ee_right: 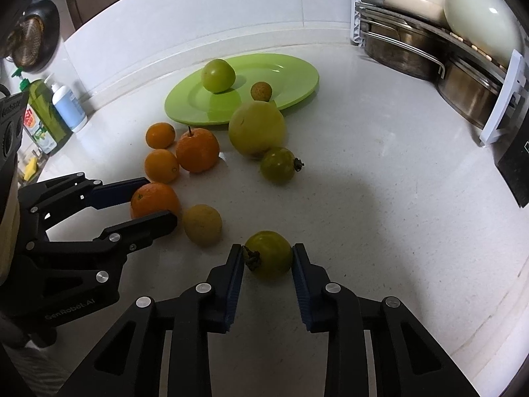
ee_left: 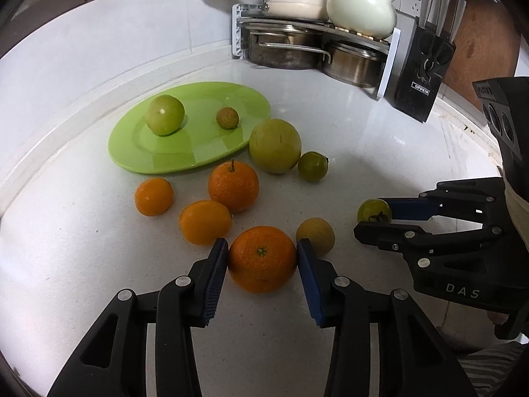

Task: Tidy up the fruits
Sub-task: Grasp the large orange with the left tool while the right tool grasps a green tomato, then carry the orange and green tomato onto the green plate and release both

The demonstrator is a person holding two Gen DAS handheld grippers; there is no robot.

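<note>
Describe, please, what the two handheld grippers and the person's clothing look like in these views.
Both the left gripper and the right gripper are matte black linkage frames with silver round pivot pins and ribbed blue pads on the fingers. The right one's body bears white letters "DAS"; the left one's reads "GenRobot.AI". A striped grey sleeve shows at the lower right of the left wrist view. No cables are visible.

A: Plate (ee_left: 155, 162) at rear left of counter (ee_left: 380, 152). Two fruits on it, the larger (ee_left: 164, 114) left of the smaller (ee_left: 227, 117).

B: The rest?

A: Loose fruit cluster before the plate. Pot rack (ee_left: 317, 26) behind, in the corner; knife block (ee_left: 421, 72) to its right.
</note>
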